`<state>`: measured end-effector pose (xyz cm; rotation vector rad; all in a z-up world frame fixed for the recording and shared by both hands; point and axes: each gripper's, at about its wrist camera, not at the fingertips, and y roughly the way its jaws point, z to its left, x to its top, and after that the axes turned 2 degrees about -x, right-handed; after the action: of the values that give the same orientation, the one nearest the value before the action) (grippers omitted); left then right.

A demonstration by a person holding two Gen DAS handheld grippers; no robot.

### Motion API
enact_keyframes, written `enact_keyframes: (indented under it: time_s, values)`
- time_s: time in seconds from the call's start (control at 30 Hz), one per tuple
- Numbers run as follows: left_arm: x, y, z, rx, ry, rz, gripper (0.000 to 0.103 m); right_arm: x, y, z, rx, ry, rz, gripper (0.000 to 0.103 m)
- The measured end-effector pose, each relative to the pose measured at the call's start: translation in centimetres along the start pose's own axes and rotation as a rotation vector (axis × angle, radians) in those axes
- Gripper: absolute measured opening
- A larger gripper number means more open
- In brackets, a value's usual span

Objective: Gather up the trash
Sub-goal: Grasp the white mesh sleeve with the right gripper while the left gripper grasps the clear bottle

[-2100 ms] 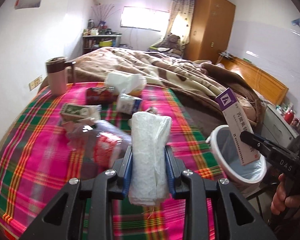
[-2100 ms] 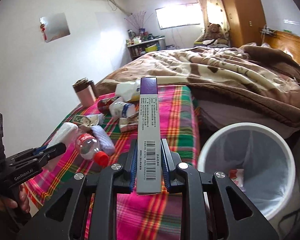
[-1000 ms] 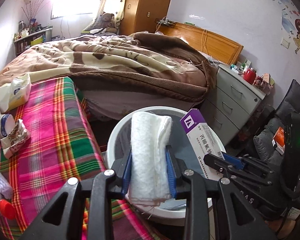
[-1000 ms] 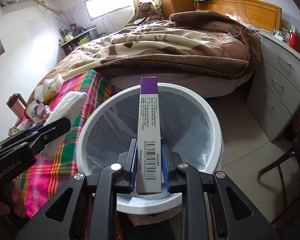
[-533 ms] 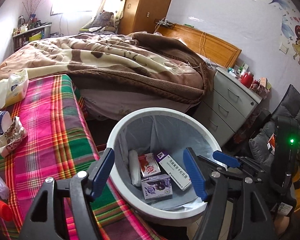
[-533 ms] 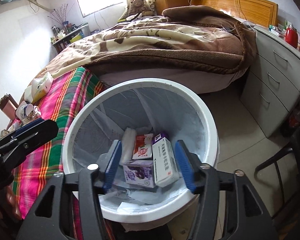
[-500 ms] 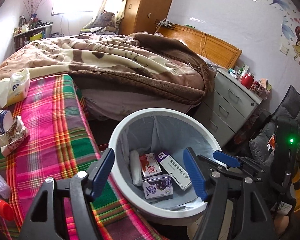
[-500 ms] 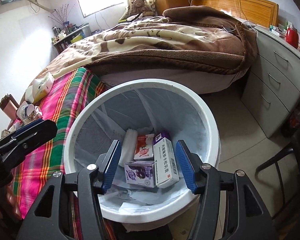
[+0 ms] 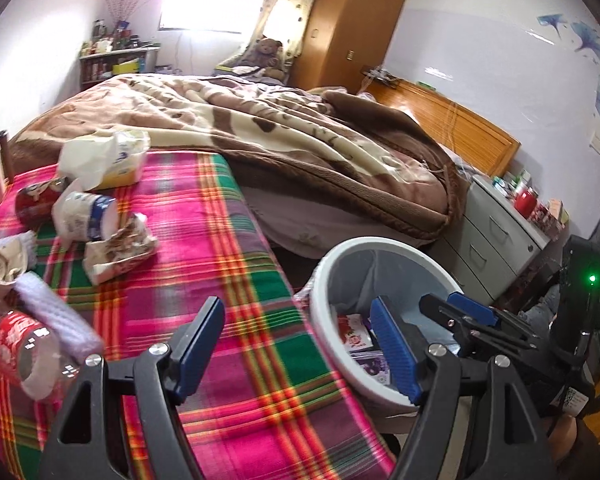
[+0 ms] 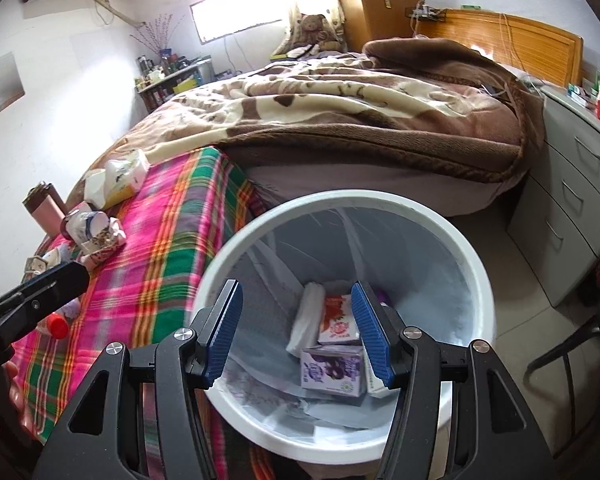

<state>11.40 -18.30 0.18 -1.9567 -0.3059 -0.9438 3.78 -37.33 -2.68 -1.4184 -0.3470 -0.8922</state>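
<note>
A white trash bin (image 10: 440, 220) with a grey liner stands beside the plaid-covered table (image 9: 236, 264). Inside lie a white towel roll (image 10: 306, 322), a red-and-white packet (image 10: 338, 322) and a purple carton (image 10: 332, 372). My right gripper (image 10: 298, 330) is open and empty above the bin. My left gripper (image 9: 300, 346) is open and empty over the table's right edge, next to the bin (image 9: 340, 256). On the table lie a crumpled wrapper (image 9: 118, 248), a crushed cup (image 9: 86, 216), a red can (image 9: 32, 200), a plastic bottle (image 9: 28, 354) and a white cloth roll (image 9: 56, 312).
A tissue pack (image 9: 104, 158) lies at the table's far end and a pink mug (image 10: 46, 208) at its far left. A bed with a brown blanket (image 9: 300, 140) is behind. A grey drawer unit (image 10: 572, 184) stands right of the bin.
Both grippers opened and dropped the towel roll and the purple-topped box into the bin. The left gripper has since swung left, back over the table.
</note>
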Motion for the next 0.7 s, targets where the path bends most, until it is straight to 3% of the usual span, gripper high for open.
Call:
enact_keyframes:
  time_s: [0.47,0.7]
  values:
    - [-2.3,-4.5,10.3,0.252,-0.190,-0.041,0.084,1.0,2.3,7.4,0.153,-0.141,0.007,0.064]
    - [-3.0,-6.4,14.6,0.333,-0.281,-0.057,0.088,1.3,3.6,10.6,0.202,-0.183,0.032,0.064]
